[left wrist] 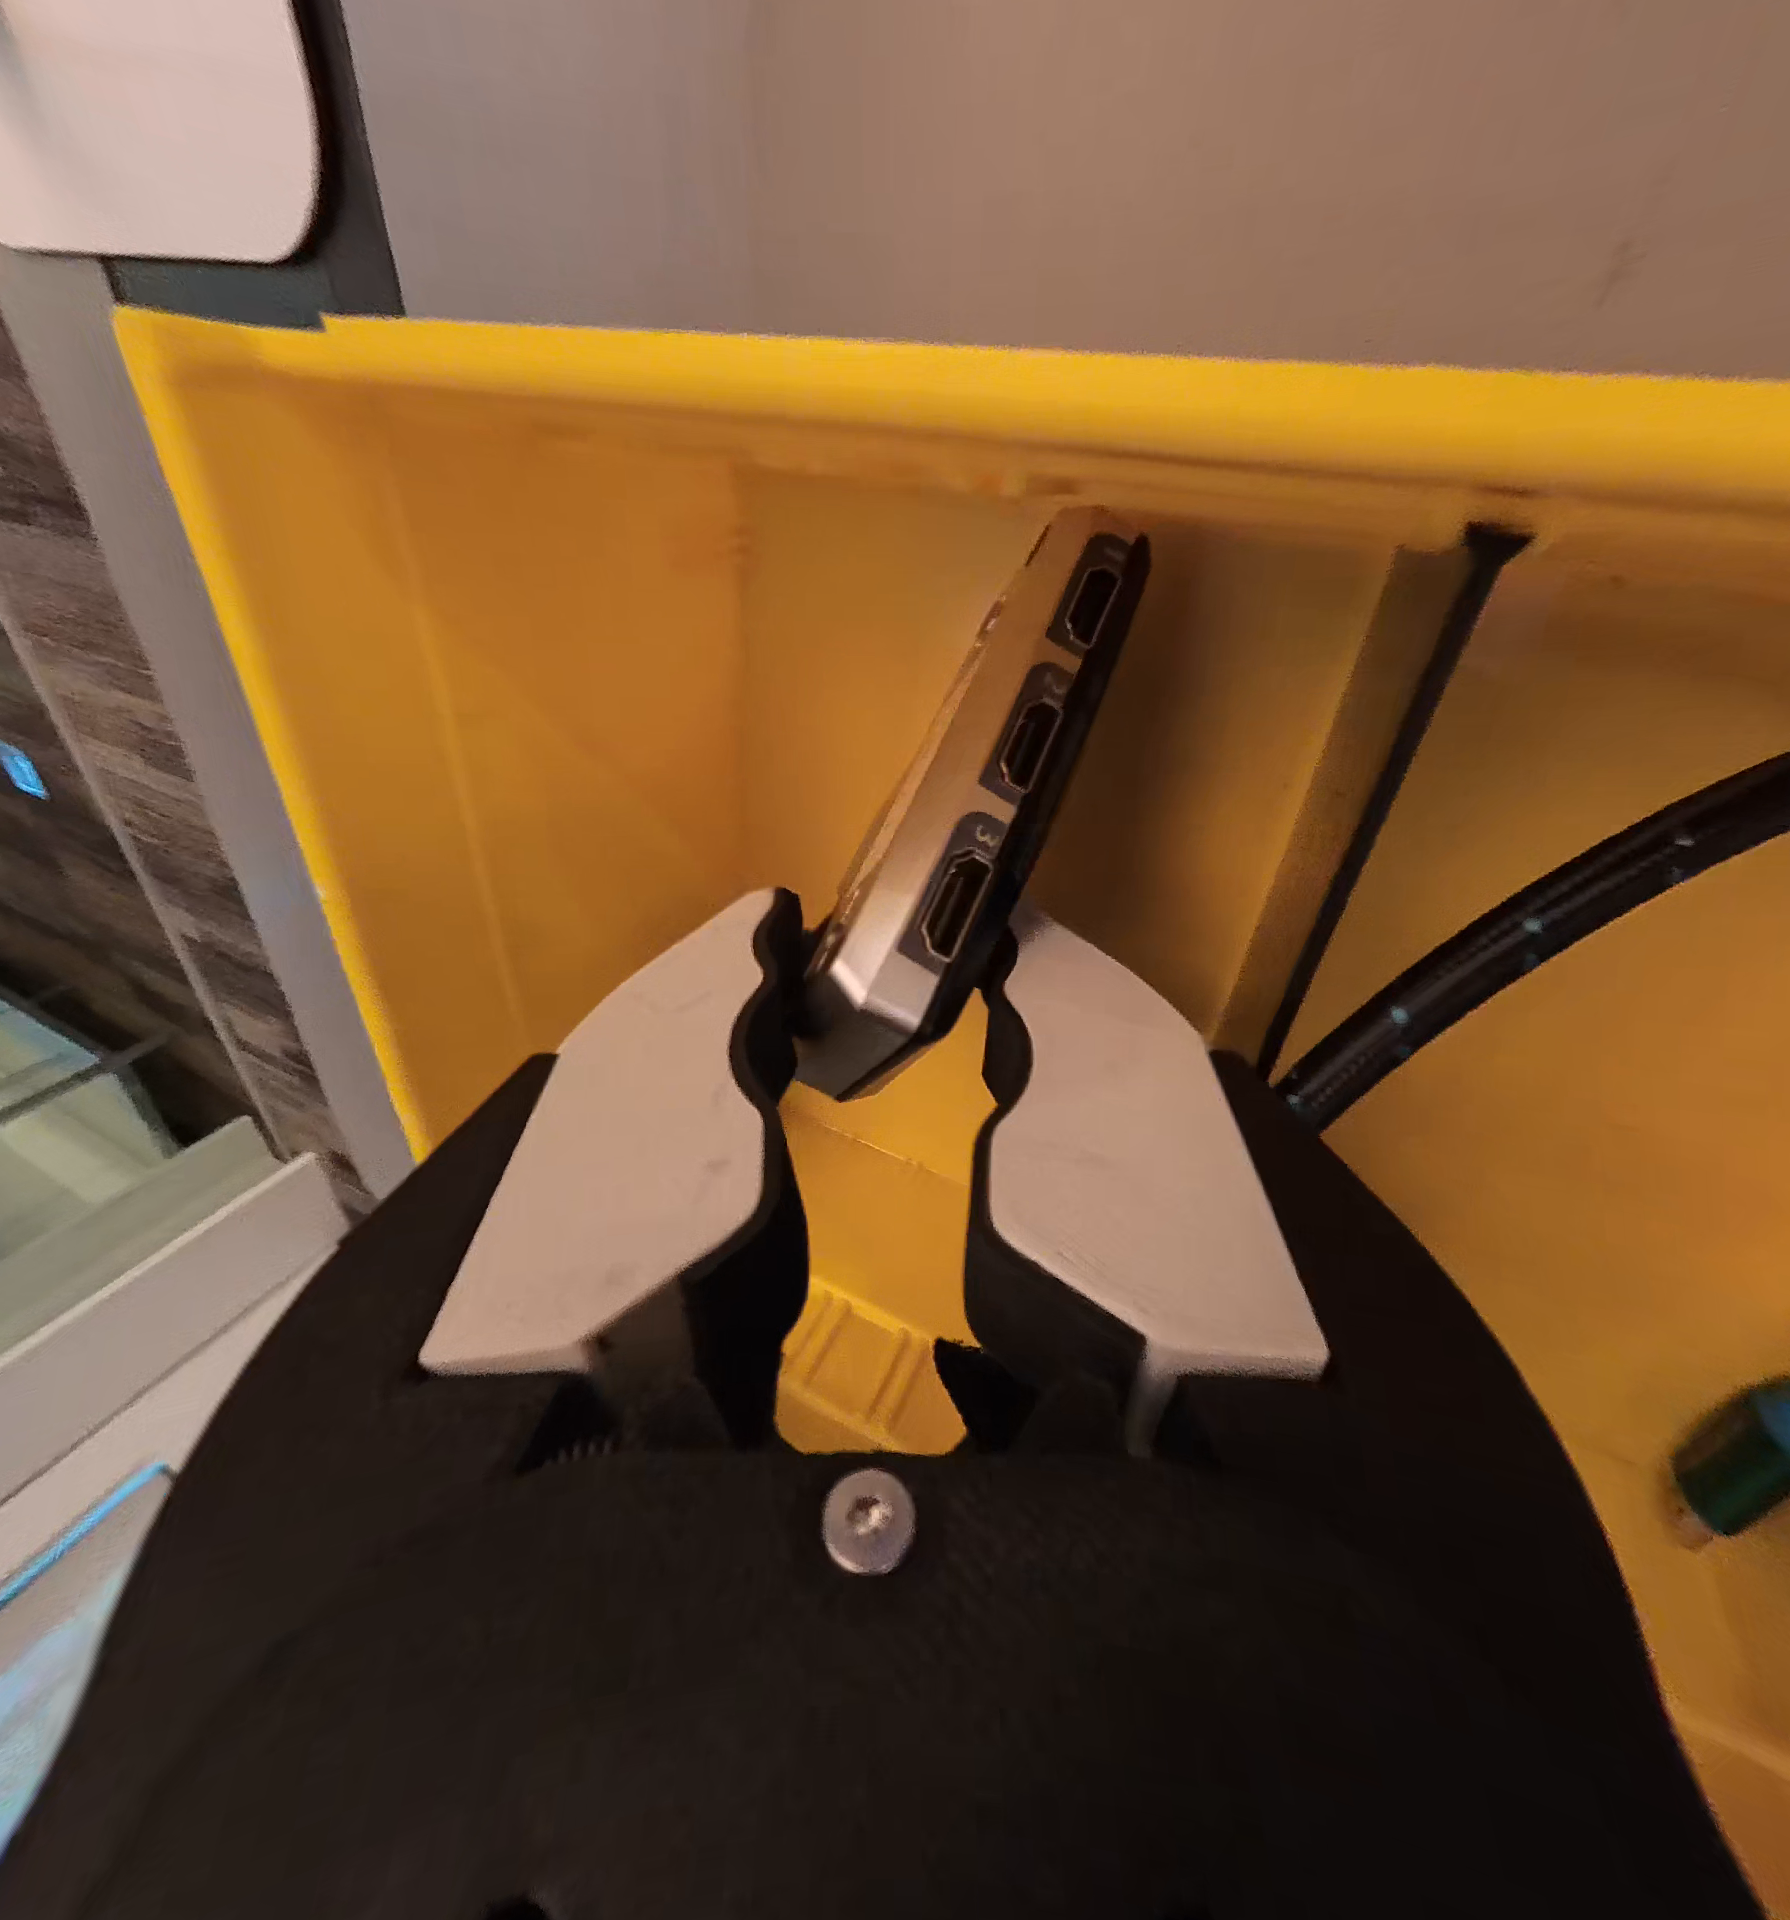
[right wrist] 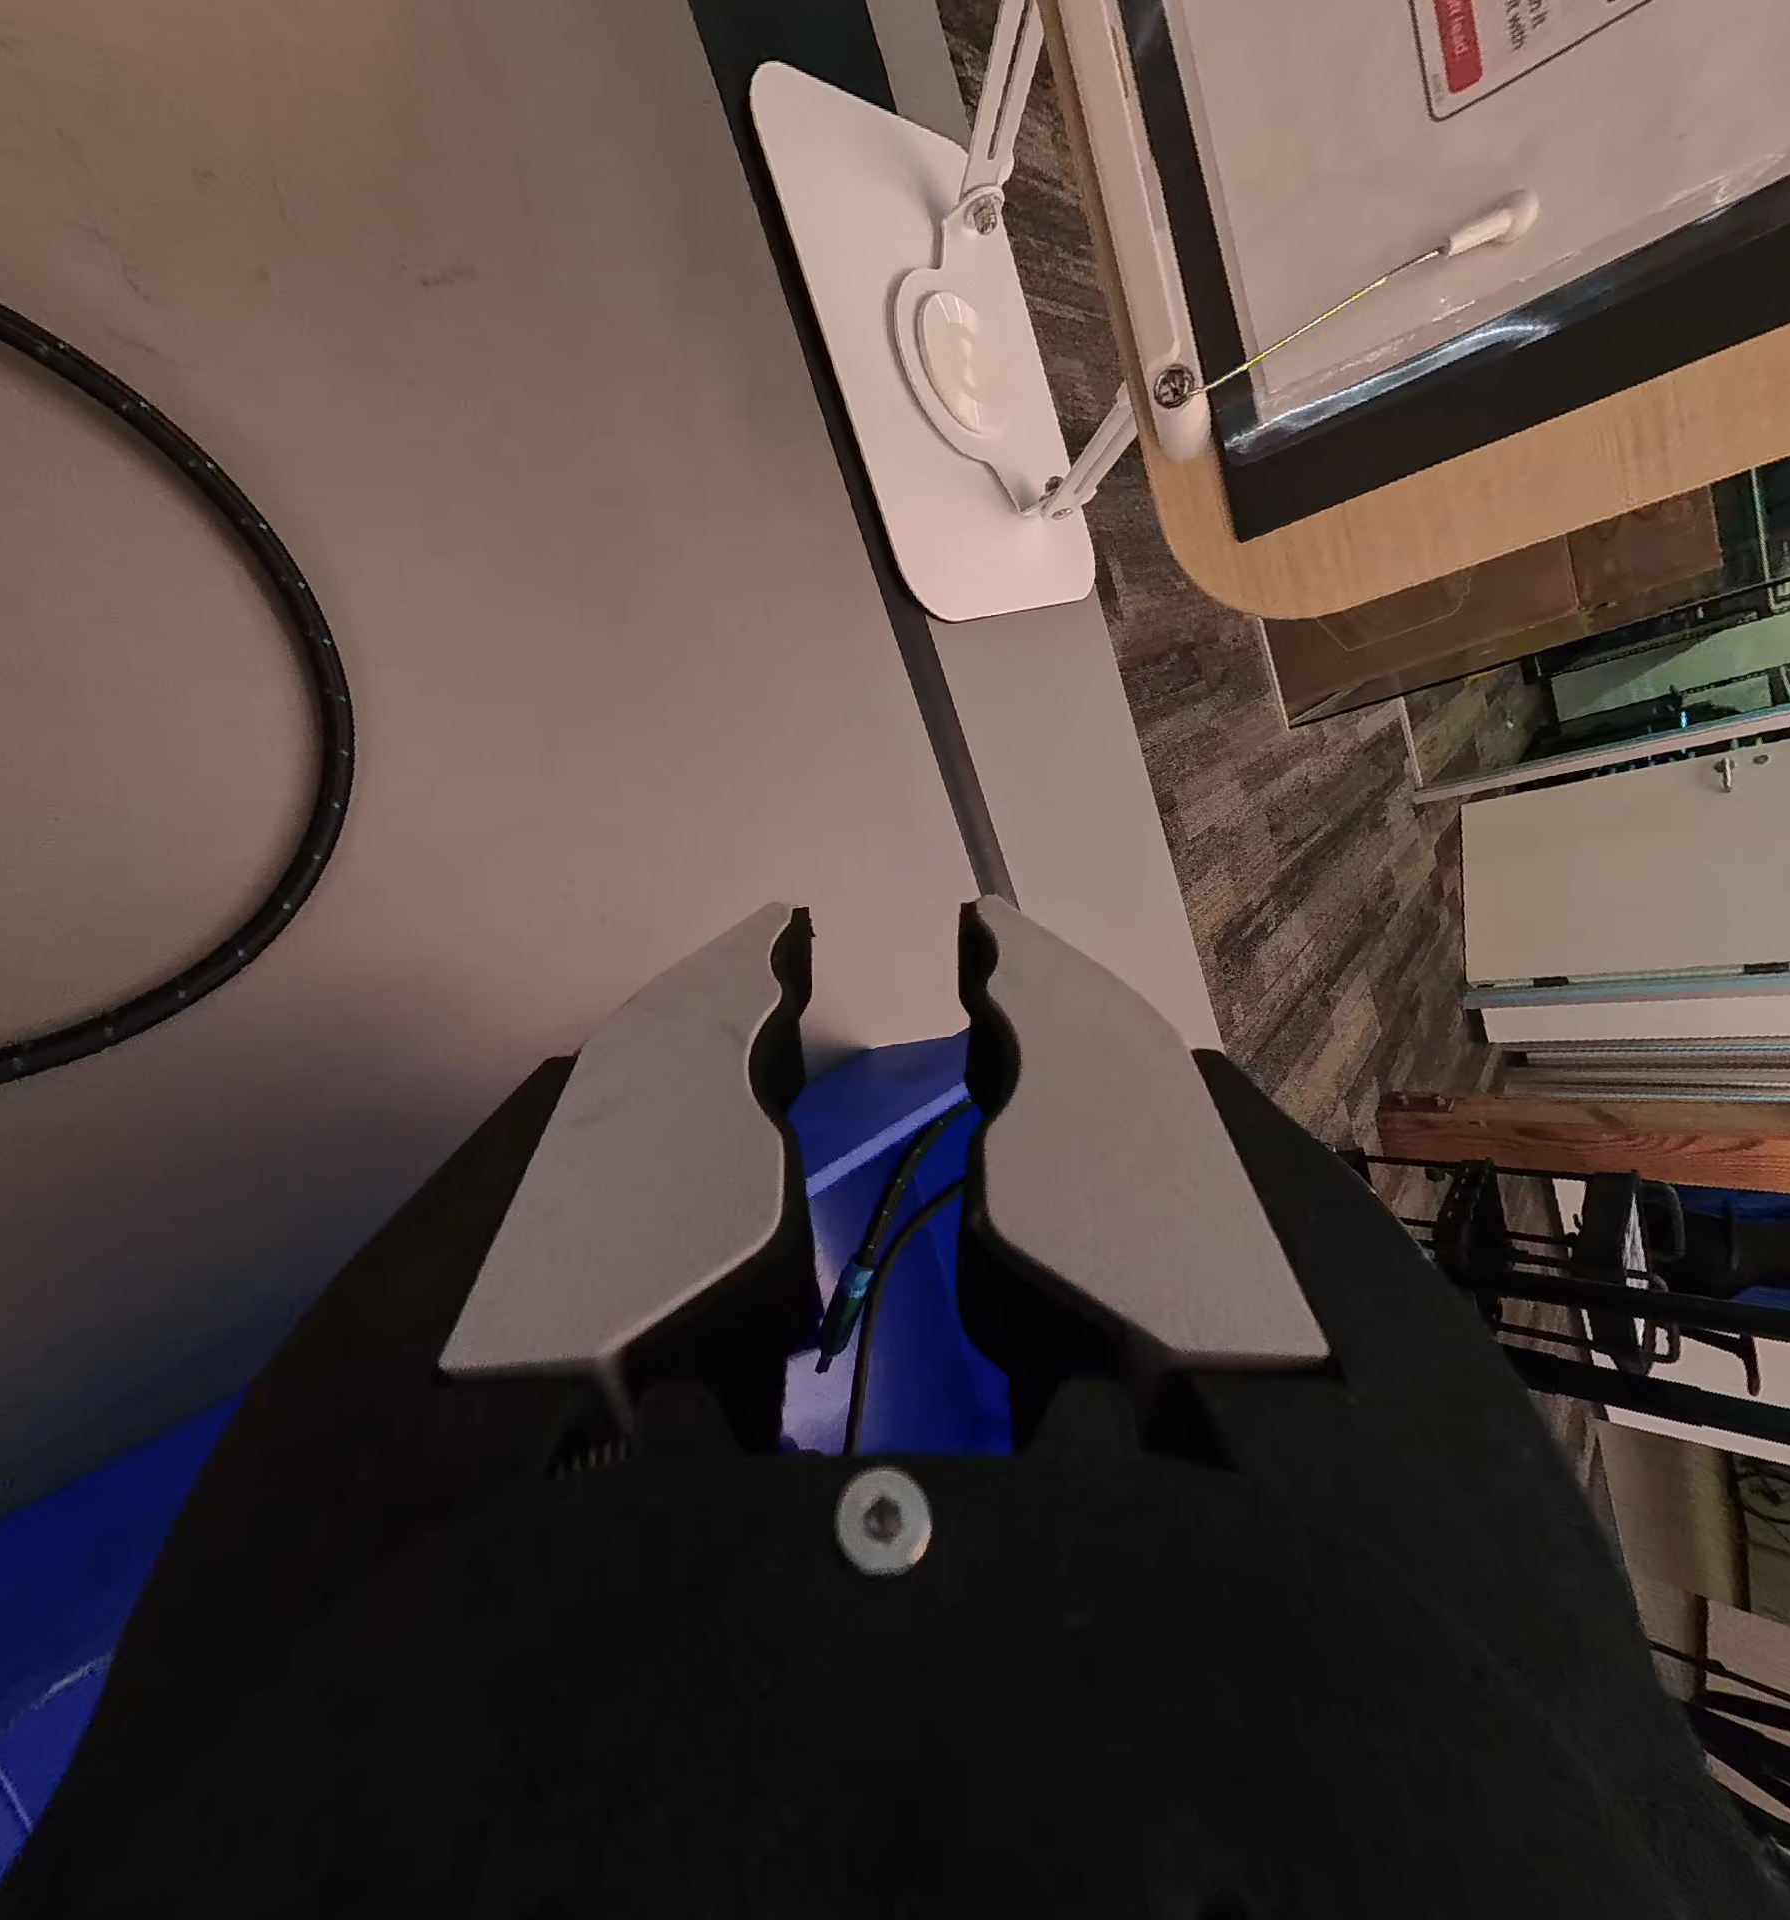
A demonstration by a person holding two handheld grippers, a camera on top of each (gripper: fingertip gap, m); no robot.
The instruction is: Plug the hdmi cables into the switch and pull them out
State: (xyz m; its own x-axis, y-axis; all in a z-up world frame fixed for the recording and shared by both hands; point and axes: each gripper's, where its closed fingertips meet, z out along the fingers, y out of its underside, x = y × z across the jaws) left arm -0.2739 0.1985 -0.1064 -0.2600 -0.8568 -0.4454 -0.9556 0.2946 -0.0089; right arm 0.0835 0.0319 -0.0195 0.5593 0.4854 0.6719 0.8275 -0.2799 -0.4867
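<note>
A silver HDMI switch [left wrist: 984, 790] with three empty ports in a row stands tilted inside a yellow bin [left wrist: 558, 675]. My left gripper [left wrist: 896, 925] is shut on the switch's near end, one finger on each side. A black braided HDMI cable [left wrist: 1493, 914] curves in at the right, and a plug with a green and blue shell [left wrist: 1764, 1455] lies at the lower right, blurred. My right gripper [right wrist: 886, 920] is open and empty above a blue bin [right wrist: 870, 1101]. Thin cables and a small plug [right wrist: 849, 1299] show between its fingers. A black cable loop [right wrist: 319, 665] lies on the grey table [right wrist: 558, 520].
The yellow bin's back wall [left wrist: 974, 395] stands just behind the switch, and a divider rib [left wrist: 1327, 779] is to its right. A white flat lamp base [right wrist: 932, 343] sits at the table edge. Beyond the edge are the floor [right wrist: 1286, 831], a wooden table and racks. About 40 cm separates my left fingertips from my right.
</note>
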